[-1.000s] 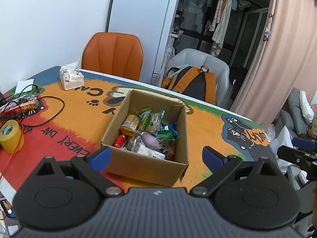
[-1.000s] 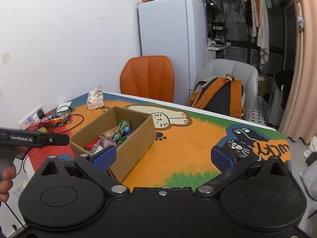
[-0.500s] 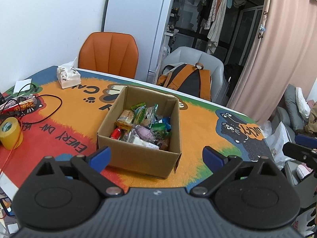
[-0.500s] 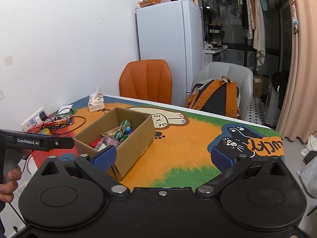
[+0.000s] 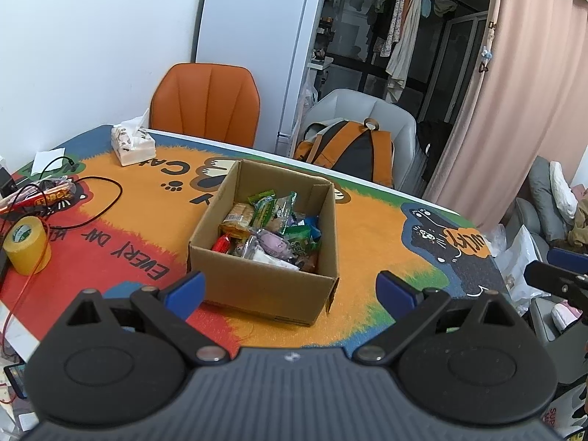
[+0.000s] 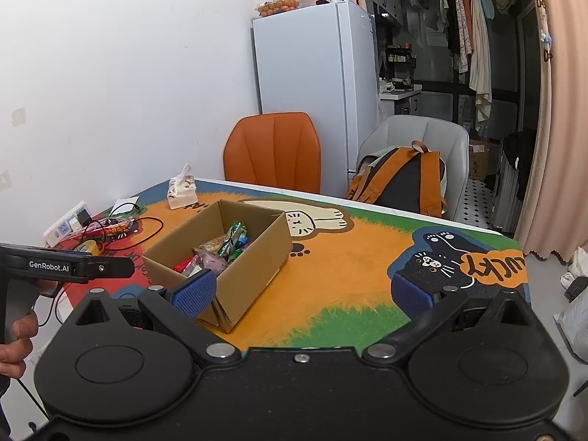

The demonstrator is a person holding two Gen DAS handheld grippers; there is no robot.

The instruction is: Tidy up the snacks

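An open cardboard box (image 5: 257, 286) sits mid-table, filled with several wrapped snacks (image 5: 270, 229). In the right wrist view the same box (image 6: 253, 275) lies to the left, with snacks (image 6: 220, 250) showing inside. My left gripper (image 5: 290, 290) hovers in front of the box's near wall, open and empty. Off to the right of the box my right gripper (image 6: 299, 290) hangs over the table's near edge, open, nothing between its blue pads. The left gripper's body shows at the left edge of the right wrist view, held by a hand (image 6: 14, 341).
A tissue pack (image 5: 133, 145), a yellow tape roll (image 5: 26, 244), cables and a red snack packet (image 5: 51, 196) lie on the left of the colourful table mat (image 5: 375, 231). An orange chair (image 5: 205, 104) and a grey chair with a backpack (image 5: 349, 149) stand behind.
Both grippers have drawn back and risen a little, so the box looks smaller and farther. Both stay open and the box has not moved.
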